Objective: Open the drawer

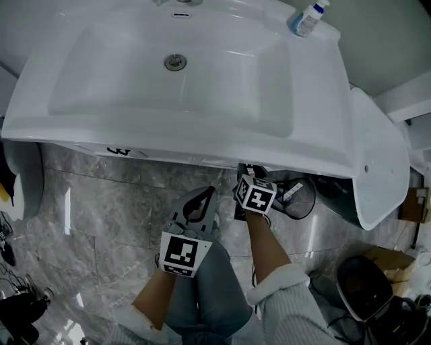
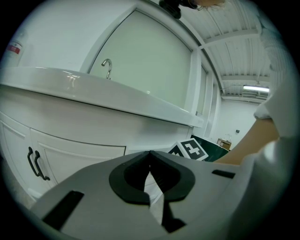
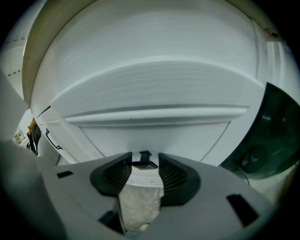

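The white drawer front point(image 3: 154, 133) under the sink fills the right gripper view. Its small black handle point(image 3: 145, 156) stands between the tips of my right gripper point(image 3: 144, 165). The jaws are apart on either side of the handle and the pads do not press on it. In the head view the right gripper point(image 1: 248, 172) reaches under the front edge of the sink point(image 1: 323, 101), so its tips are hidden there. My left gripper point(image 1: 201, 199) hangs lower, to the left, over the floor. Its jaws meet at the tips, shut on nothing point(image 2: 150, 153).
A black-handled cabinet door point(image 2: 35, 164) sits left of the drawer. A bottle point(image 1: 308, 18) stands on the sink's back right corner. A white fixture point(image 1: 384, 162), a wire basket point(image 1: 297, 199) and a dark bin point(image 1: 367, 290) crowd the right. The floor point(image 1: 101, 202) is grey marble.
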